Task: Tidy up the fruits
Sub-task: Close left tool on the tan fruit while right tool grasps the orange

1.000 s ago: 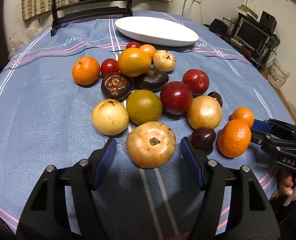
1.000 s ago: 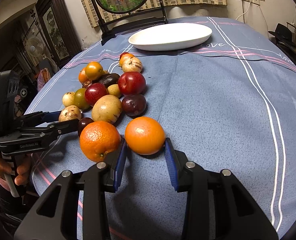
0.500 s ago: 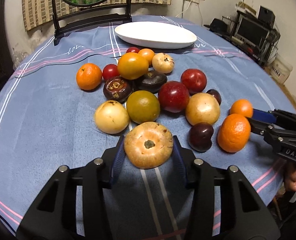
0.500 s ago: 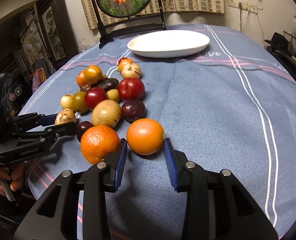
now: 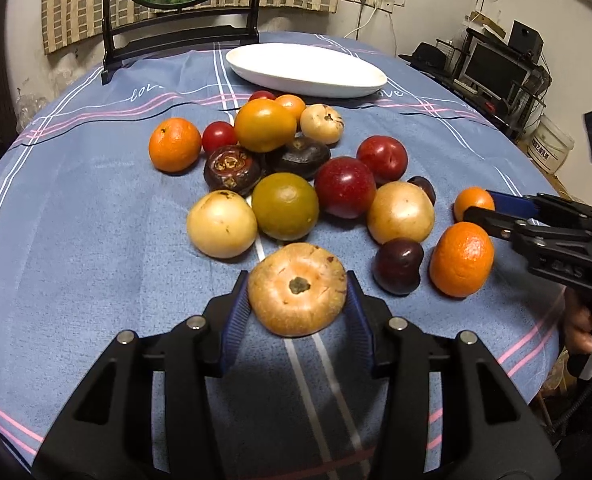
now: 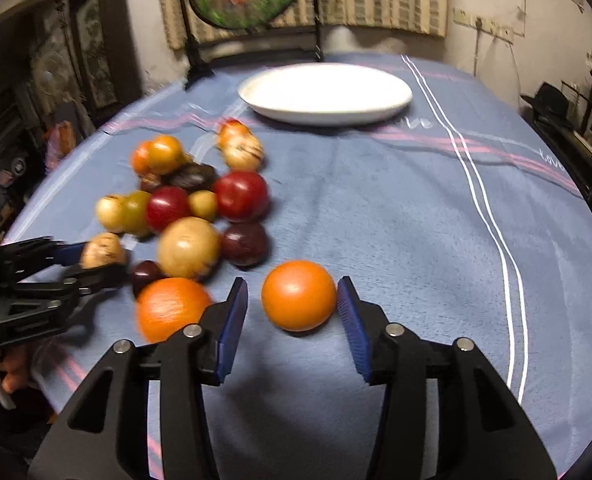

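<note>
My left gripper (image 5: pixel 297 280) is shut on a tan, flattened round fruit (image 5: pixel 297 290), both blue pads pressing its sides at the near edge of the fruit pile (image 5: pixel 284 184). In the right wrist view the same gripper (image 6: pixel 96 259) shows at the left with that fruit (image 6: pixel 103 250) in it. My right gripper (image 6: pixel 292 282) straddles a smooth orange (image 6: pixel 298 295) resting on the cloth. Its jaws are opening, with a gap at the left pad. A white oval plate (image 5: pixel 304 68) lies empty at the far side.
A rougher orange (image 6: pixel 172 308) lies just left of my right gripper, and dark plums (image 6: pixel 244 244) and a yellow fruit (image 6: pixel 188 246) lie behind it. The blue tablecloth (image 6: pixel 416 240) stretches bare to the right. A dark framed stand (image 5: pixel 180 28) is behind the plate.
The left jaws closed from wide apart onto the tan fruit. The right jaws, close around the smooth orange before, have spread away from it. The right view has tilted and blurred.
</note>
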A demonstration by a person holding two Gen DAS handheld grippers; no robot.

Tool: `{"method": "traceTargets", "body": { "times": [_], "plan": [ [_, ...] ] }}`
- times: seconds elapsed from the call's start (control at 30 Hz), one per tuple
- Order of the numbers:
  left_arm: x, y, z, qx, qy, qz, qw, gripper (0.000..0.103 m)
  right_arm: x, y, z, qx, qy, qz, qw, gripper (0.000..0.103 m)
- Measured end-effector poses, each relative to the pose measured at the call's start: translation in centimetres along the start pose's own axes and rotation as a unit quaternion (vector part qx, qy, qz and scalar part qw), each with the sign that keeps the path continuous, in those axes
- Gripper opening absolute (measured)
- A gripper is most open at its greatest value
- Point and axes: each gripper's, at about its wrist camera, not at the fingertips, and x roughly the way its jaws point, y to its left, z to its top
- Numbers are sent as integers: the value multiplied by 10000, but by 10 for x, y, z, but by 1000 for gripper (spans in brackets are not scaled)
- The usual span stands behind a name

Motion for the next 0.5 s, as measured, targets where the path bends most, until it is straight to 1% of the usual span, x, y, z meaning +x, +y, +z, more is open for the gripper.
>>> {"method": "traceTargets", "body": {
  "times": [0.07, 0.13, 0.17, 0.2, 0.33, 0.5],
  "plan": [
    [0, 1, 0, -17, 0, -19, 10000, 47, 9, -6, 3, 125, 203, -43, 9997, 49],
    [0, 1, 0, -25, 10, -31, 10000, 47, 15, -10, 5, 178, 332, -69, 9993, 46],
    [0, 1, 0, -25, 18, -35, 10000, 47, 15, -10, 5, 167, 337, -84, 9993, 41],
    [0, 1, 0, -23, 23, -41, 10000, 47, 15, -10, 6, 127, 333, -137, 9993, 38],
    [-1, 4, 1, -77, 35, -128, 9999, 46, 13, -15, 6, 193, 336, -57, 9992, 38],
    [-8, 12, 8, -233, -8, -402, 9989, 46, 0, -15, 20, 197, 40, 197, 9996, 38]
  ]
}}
